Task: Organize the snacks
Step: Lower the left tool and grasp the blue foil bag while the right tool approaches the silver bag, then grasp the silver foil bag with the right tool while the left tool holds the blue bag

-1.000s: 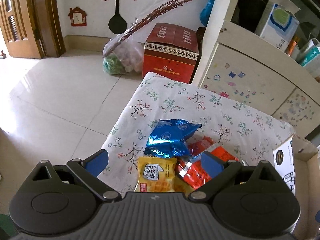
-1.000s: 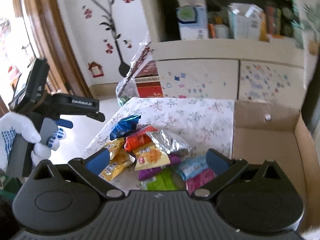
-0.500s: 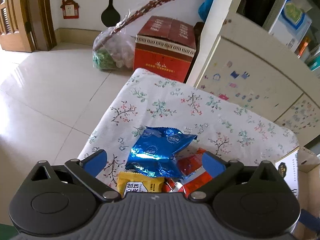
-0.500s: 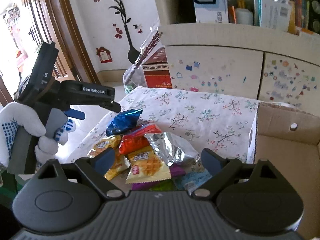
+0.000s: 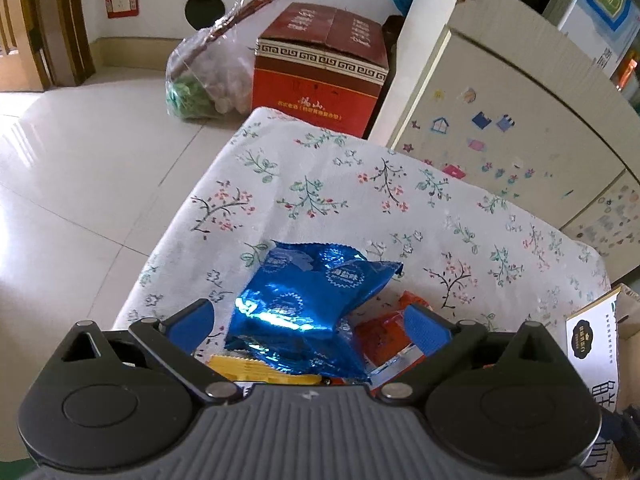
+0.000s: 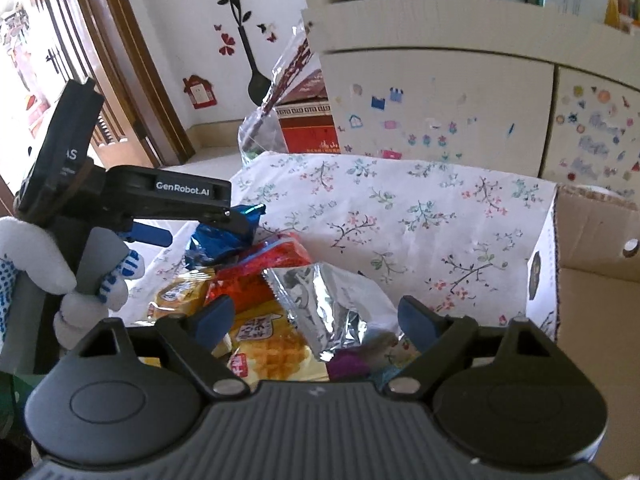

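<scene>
Lying between spread jaws: blue packet (image 5: 308, 304)

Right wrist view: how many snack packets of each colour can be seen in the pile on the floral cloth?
Blue packet: 1
Red packet: 1
Yellow packets: 2
Silver packet: 1
Purple packet: 1
Total: 6 in view; more may lie hidden at the bottom of the picture.
</scene>
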